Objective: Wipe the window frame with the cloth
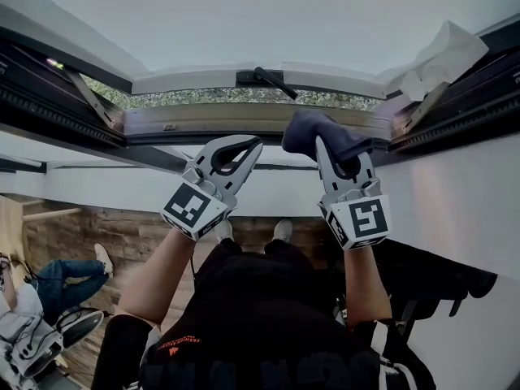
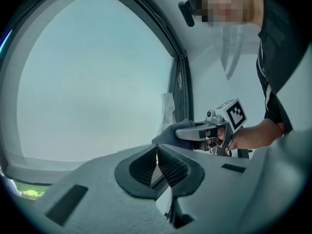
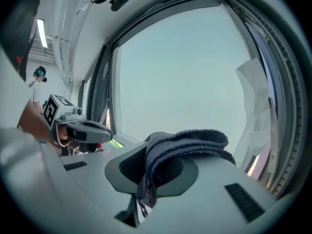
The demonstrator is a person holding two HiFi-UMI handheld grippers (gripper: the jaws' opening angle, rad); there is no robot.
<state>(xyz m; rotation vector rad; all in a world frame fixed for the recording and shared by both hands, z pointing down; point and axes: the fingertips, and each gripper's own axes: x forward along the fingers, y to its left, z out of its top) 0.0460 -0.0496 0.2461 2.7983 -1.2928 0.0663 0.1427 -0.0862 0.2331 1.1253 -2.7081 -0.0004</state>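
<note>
A dark blue cloth (image 1: 309,130) is bunched in my right gripper (image 1: 327,146), which is shut on it and held just below the window frame (image 1: 244,121). In the right gripper view the cloth (image 3: 187,143) drapes over both jaws in front of the pale pane (image 3: 180,67). To its left and level with it, my left gripper (image 1: 246,145) is shut with nothing in it, also close under the frame. The left gripper view shows its pads (image 2: 146,167) pressed together, with the cloth (image 2: 168,134) and right gripper (image 2: 214,128) beyond.
A black window handle (image 1: 265,77) sits on the sash above the frame. Crumpled white material (image 1: 439,55) is wedged at the upper right corner of the window. A black rack (image 1: 439,276) juts from the right wall. Another person (image 1: 49,281) sits at lower left.
</note>
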